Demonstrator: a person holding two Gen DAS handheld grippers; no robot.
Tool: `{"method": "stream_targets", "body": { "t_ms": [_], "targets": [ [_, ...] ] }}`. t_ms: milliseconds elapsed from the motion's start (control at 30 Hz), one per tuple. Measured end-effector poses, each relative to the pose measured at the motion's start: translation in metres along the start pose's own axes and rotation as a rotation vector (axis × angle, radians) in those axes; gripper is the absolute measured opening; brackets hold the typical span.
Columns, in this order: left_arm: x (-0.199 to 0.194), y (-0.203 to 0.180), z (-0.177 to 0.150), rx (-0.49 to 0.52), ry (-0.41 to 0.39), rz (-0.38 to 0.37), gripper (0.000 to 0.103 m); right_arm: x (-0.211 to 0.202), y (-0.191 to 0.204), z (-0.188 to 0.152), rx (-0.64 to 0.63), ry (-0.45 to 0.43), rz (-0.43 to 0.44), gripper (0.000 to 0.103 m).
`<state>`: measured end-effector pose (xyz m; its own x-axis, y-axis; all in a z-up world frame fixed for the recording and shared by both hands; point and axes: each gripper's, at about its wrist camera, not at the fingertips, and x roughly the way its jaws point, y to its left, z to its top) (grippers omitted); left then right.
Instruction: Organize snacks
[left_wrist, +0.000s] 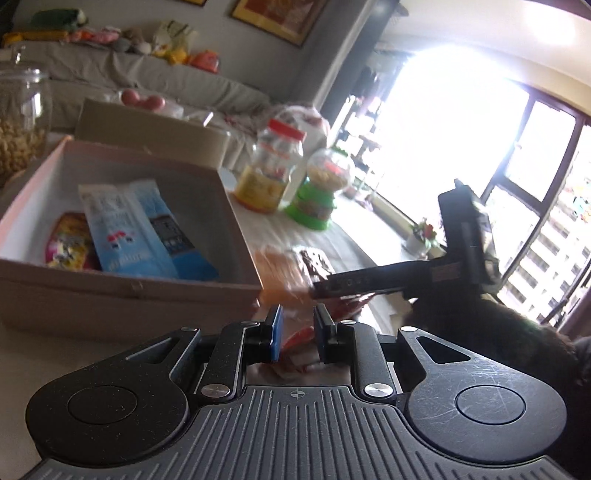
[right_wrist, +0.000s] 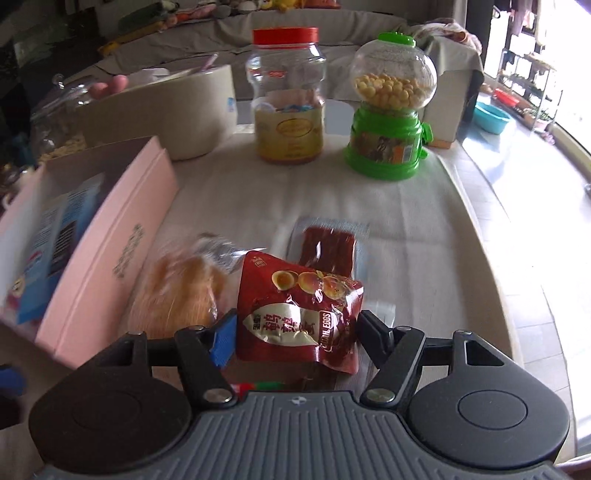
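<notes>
right gripper (right_wrist: 297, 332) straddling the glossy dark-red foil pouch of quail eggs (right_wrist: 297, 314) – snack pick in progress

pouch lies on the white tablecloth (right_wrist: 406, 221) just beside the open pink cardboard box (right_wrist: 110, 251); right jaws about half open, flanking its lower end, firm pad contact unclear. pouch looks light, crinkly, slippery – best pinched across the flat lower edge. left gripper (left_wrist: 297, 338) nearly closed, nothing clearly gripped. counts: three loose packets on the cloth – red pouch, clear bread pack (right_wrist: 184, 288), clear pack of red strips (right_wrist: 328, 247); three packets visible in the box; one red-lidded plastic jar (right_wrist: 286, 96), one green candy dispenser (right_wrist: 388, 107).
</notes>
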<state>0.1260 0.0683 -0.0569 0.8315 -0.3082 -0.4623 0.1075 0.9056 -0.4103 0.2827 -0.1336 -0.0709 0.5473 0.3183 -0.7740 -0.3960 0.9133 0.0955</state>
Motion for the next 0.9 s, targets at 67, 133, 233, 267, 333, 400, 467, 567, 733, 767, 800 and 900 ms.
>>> {"method": "stream_targets", "body": {
  "t_ms": [67, 133, 233, 267, 333, 400, 467, 567, 733, 767, 800, 900],
  "targets": [
    [0.003, -0.001, -0.003, -0.005, 0.022, 0.007, 0.022, -0.016, -0.002, -0.016, 0.003, -0.007, 0.039, 0.069],
    [0.005, 0.0, -0.004, -0.014, 0.042, 0.01, 0.022, -0.029, -0.003, -0.029, 0.009, -0.033, 0.071, 0.069],
    [0.007, 0.003, -0.007, -0.029, 0.069, 0.021, 0.022, -0.048, -0.008, -0.05, 0.017, -0.037, 0.128, 0.069],
    [0.008, 0.003, -0.009, -0.036, 0.079, 0.021, 0.022, -0.054, -0.008, -0.057, 0.016, -0.036, 0.143, 0.069],
    [0.008, 0.004, -0.01, -0.052, 0.093, 0.003, 0.022, -0.063, -0.008, -0.072, 0.005, -0.038, 0.164, 0.069],
    [0.008, 0.004, -0.011, -0.06, 0.103, -0.006, 0.022, -0.073, -0.007, -0.087, -0.009, -0.034, 0.19, 0.065],
    [0.01, 0.001, -0.012, -0.056, 0.116, -0.004, 0.022, -0.082, -0.004, -0.101, -0.033, -0.044, 0.198, 0.065],
    [0.017, -0.004, -0.013, -0.035, 0.148, -0.004, 0.022, -0.094, 0.0, -0.12, -0.079, -0.089, 0.144, 0.065],
    [0.019, -0.018, -0.007, 0.044, 0.155, 0.008, 0.022, -0.098, -0.004, -0.129, -0.101, -0.164, -0.003, 0.074],
    [0.02, -0.022, -0.002, 0.069, 0.146, 0.005, 0.022, -0.097, -0.009, -0.129, -0.086, -0.171, -0.03, 0.074],
    [0.023, -0.025, 0.002, 0.1, 0.136, -0.001, 0.022, -0.094, -0.015, -0.128, -0.058, -0.172, -0.048, 0.075],
    [0.043, -0.033, 0.013, 0.206, 0.148, -0.003, 0.022, -0.087, -0.039, -0.131, 0.072, -0.148, -0.018, 0.078]
  ]
}}
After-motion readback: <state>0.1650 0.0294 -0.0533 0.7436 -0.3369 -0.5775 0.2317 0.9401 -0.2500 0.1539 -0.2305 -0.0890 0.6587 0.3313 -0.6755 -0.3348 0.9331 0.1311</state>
